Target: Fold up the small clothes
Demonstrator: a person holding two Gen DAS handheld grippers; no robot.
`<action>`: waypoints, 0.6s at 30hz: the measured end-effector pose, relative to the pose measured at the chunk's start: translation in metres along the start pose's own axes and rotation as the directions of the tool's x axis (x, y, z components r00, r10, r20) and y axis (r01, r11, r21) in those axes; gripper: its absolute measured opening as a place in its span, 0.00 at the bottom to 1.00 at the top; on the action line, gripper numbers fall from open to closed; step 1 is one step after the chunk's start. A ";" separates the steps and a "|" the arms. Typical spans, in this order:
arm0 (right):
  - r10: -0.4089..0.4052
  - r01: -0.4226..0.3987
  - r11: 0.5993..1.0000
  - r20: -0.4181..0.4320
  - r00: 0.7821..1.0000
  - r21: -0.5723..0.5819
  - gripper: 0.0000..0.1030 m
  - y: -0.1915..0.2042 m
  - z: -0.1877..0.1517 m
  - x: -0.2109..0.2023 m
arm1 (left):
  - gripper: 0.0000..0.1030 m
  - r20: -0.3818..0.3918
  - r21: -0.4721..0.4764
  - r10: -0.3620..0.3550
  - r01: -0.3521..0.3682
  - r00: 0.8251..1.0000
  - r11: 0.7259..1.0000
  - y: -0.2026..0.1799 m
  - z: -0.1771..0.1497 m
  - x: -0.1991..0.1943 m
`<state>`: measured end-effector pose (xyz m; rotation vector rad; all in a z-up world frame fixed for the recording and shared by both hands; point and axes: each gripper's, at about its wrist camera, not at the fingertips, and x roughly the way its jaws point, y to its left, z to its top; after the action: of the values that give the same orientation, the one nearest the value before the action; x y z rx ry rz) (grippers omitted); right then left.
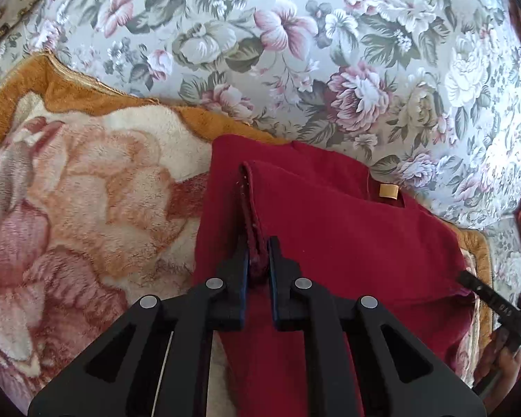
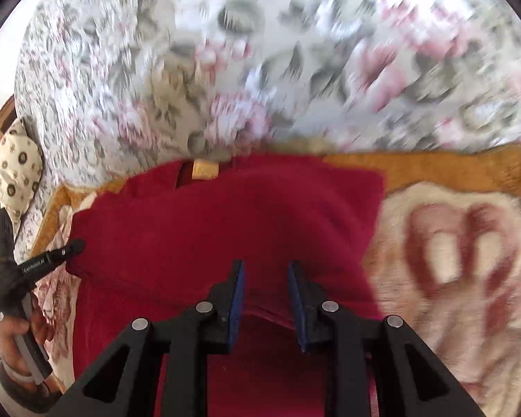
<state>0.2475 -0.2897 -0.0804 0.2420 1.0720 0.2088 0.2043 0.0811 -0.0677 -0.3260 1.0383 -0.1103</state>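
Observation:
A dark red garment (image 1: 347, 243) with a tan neck label (image 1: 388, 191) lies on a plush blanket. My left gripper (image 1: 258, 260) is shut on a raised fold of the cloth at its left edge. At the right rim, the right gripper's finger (image 1: 476, 286) meets the garment's corner, which is drawn to a point. In the right wrist view the red garment (image 2: 225, 226) fills the middle. My right gripper (image 2: 265, 278) has its jaws a little apart, with a folded edge of cloth between the pads. The left gripper (image 2: 71, 246) holds the cloth's far left corner.
The plush blanket (image 1: 87, 191) has an orange border and a pink flower pattern and lies on a floral bedsheet (image 1: 295, 52). A patterned pillow (image 2: 14, 166) sits at the far left. A person's hand (image 2: 14, 340) grips the left tool's handle.

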 end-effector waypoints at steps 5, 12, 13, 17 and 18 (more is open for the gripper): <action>-0.069 0.069 0.998 0.016 0.997 0.007 0.23 -0.018 -0.015 -0.014 | 0.32 0.001 0.011 -0.011 0.011 1.000 1.000 -0.002 -0.010 -0.006; -0.097 0.098 0.995 -0.022 0.995 0.031 0.23 -0.027 -0.025 -0.007 | 0.32 0.014 0.071 0.061 -0.062 0.998 0.996 -0.017 -0.029 -0.018; -0.089 0.089 0.995 -0.006 0.996 0.034 0.23 -0.026 -0.025 -0.013 | 0.33 0.018 0.077 0.066 -0.067 0.998 0.995 -0.018 -0.030 -0.020; -0.059 0.058 0.997 0.023 0.998 0.054 0.23 -0.025 -0.027 -0.028 | 0.39 0.031 0.089 0.071 -0.073 0.997 0.993 -0.023 -0.039 -0.029; -0.054 0.052 0.996 0.029 0.998 0.066 0.23 -0.026 -0.028 -0.031 | 0.44 0.031 0.086 0.063 -0.065 0.998 0.994 -0.024 -0.042 -0.031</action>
<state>0.2096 -0.3212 -0.0749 0.2739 1.0541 0.1226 0.1541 0.0571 -0.0535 -0.2145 1.0122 -0.0928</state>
